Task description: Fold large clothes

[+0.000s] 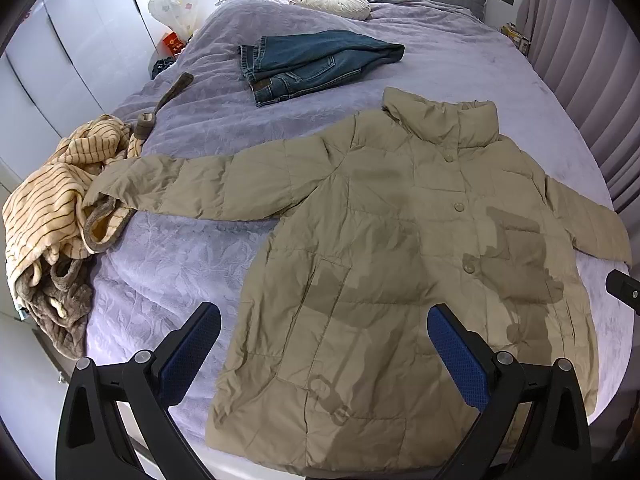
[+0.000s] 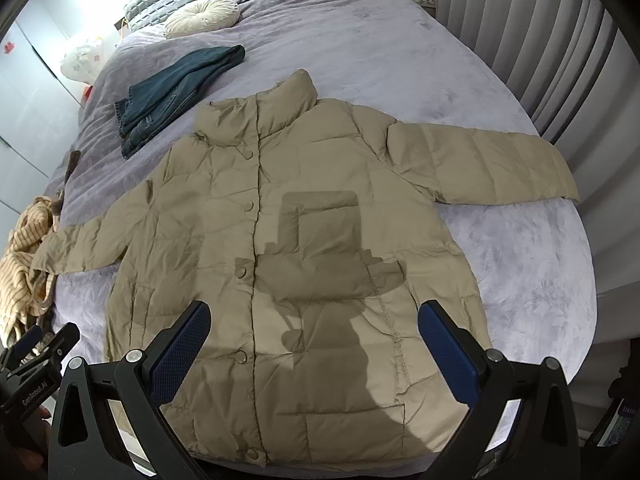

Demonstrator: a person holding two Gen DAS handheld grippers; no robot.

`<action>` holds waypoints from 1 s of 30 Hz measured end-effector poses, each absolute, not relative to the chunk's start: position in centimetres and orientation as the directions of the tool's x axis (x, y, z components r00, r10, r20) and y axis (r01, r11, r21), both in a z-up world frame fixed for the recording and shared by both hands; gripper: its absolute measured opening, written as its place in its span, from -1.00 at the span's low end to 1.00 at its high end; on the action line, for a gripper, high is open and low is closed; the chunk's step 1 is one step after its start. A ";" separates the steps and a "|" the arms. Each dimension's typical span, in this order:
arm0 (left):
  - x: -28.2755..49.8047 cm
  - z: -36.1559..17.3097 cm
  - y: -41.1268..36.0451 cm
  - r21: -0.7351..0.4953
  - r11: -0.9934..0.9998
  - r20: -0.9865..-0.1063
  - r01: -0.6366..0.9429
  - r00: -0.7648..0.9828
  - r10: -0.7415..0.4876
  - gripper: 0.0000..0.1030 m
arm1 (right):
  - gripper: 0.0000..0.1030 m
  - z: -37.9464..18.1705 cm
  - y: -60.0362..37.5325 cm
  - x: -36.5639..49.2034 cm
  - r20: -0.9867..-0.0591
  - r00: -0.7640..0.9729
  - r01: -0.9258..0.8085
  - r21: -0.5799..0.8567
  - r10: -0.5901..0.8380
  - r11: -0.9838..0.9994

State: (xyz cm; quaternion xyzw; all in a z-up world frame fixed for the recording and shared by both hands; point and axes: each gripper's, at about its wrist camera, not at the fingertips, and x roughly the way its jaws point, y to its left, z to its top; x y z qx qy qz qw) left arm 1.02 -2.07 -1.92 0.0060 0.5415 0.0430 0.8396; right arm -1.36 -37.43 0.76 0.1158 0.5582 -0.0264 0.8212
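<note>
At the bottom of each wrist view, the left gripper [image 1: 324, 328] and right gripper [image 2: 314, 326] hover with fingers spread wide, holding nothing. Just beyond them, a khaki puffer jacket [image 1: 400, 260] lies flat and buttoned on a lavender bed [image 1: 180, 248], sleeves outstretched. Farther up lie folded jeans [image 1: 312, 64], then a round cream cushion [image 1: 330, 0]. A striped blanket [image 1: 52, 200] is bunched at the left edge.
</note>
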 end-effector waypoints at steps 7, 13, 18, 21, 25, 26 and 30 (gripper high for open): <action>1.1 -1.9 -2.1 0.057 0.996 -0.909 -0.066 0.410 0.079 1.00 | 1.00 0.8 -37.5 -1.4 -0.923 0.375 0.173 0.161 0.086 0.972; 1.1 -1.9 -2.2 0.057 0.996 -0.909 -0.068 0.410 0.080 1.00 | 1.00 0.9 -37.5 -1.4 -0.923 0.376 0.173 0.161 0.086 0.972; 1.1 -1.9 -2.1 0.058 0.996 -0.909 -0.068 0.409 0.081 1.00 | 1.00 0.9 -37.5 -1.5 -0.922 0.377 0.168 0.161 0.088 0.972; 1.1 -1.8 -2.2 0.057 0.996 -0.910 -0.069 0.408 0.080 1.00 | 1.00 0.9 -37.5 -1.5 -0.922 0.377 0.168 0.161 0.088 0.973; 1.1 -1.8 -2.1 0.056 0.996 -0.910 -0.069 0.408 0.079 1.00 | 1.00 0.9 -37.5 -1.5 -0.922 0.378 0.168 0.161 0.088 0.973; 1.1 -1.8 -2.2 0.057 0.996 -0.910 -0.068 0.408 0.080 1.00 | 1.00 0.9 -37.5 -1.5 -0.922 0.377 0.168 0.162 0.088 0.972; 1.0 -1.8 -2.2 0.059 0.996 -0.910 -0.067 0.407 0.081 1.00 | 1.00 0.9 -37.4 -1.6 -0.922 0.377 0.168 0.161 0.087 0.973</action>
